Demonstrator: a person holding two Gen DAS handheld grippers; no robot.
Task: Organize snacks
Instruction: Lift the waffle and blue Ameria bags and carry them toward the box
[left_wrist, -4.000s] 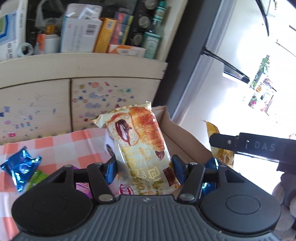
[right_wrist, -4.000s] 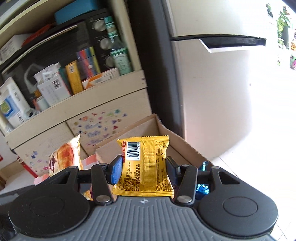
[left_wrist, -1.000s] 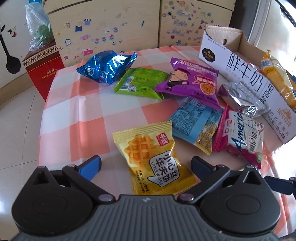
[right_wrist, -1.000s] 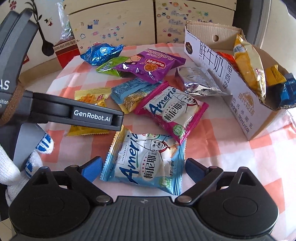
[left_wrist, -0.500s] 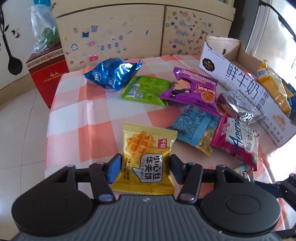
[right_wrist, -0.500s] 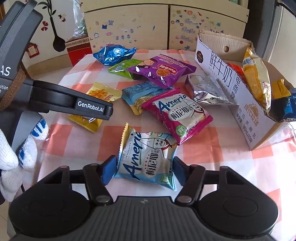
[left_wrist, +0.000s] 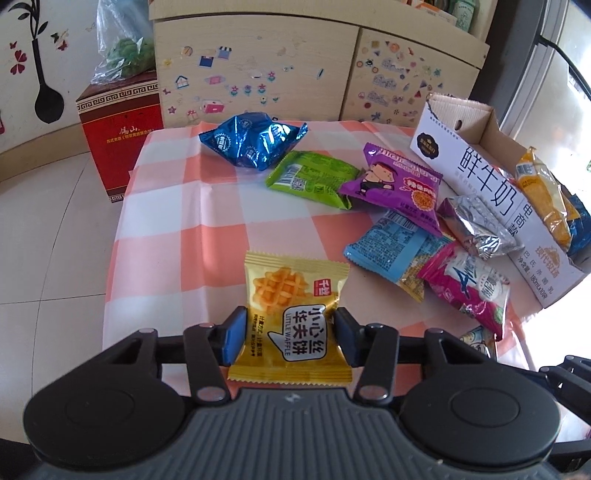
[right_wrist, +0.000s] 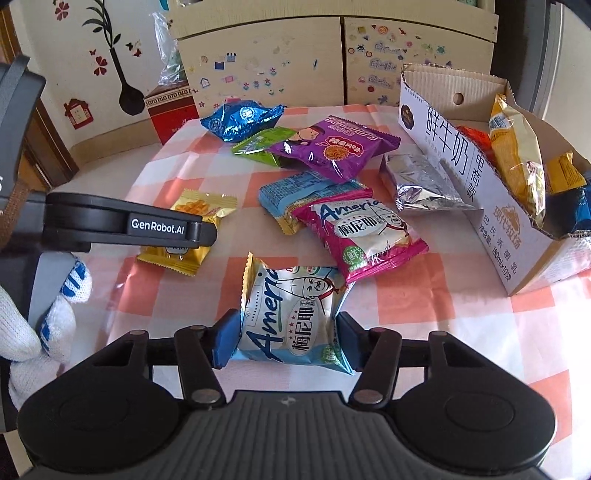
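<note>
My left gripper (left_wrist: 289, 336) is clamped on the yellow waffle packet (left_wrist: 291, 321), both blue pads pressed into its sides at the low centre of the left wrist view. My right gripper (right_wrist: 287, 339) has just been closing, and its pads now squeeze the pale blue Ameria packet (right_wrist: 291, 317), which buckles between them.

From the left wrist view, the rest of the snacks lie on the checked tablecloth (left_wrist: 177, 206). The shiny blue packet (left_wrist: 255, 144) sits at twelve o'clock from the waffle packet, the green packet (left_wrist: 314, 181) at about one o'clock, and the purple packet (left_wrist: 399, 188) just beside the green one, overlapping its right end. At two o'clock a light blue packet (left_wrist: 391, 254) lies partly under the purple one, with the pink Ameria packet (left_wrist: 469, 288) touching it at three o'clock. The silver packet (left_wrist: 480, 225) rests against the wall of the cardboard box (left_wrist: 487, 177), which stands along the cloth's right edge with several packets already inside.

In the right wrist view, the left gripper's arm reaches in from nine o'clock over the waffle packet, and a white gloved hand (right_wrist: 40, 314) shows at eight o'clock. A red box (left_wrist: 122, 125) stands on the floor at eleven o'clock, beyond the cloth.
</note>
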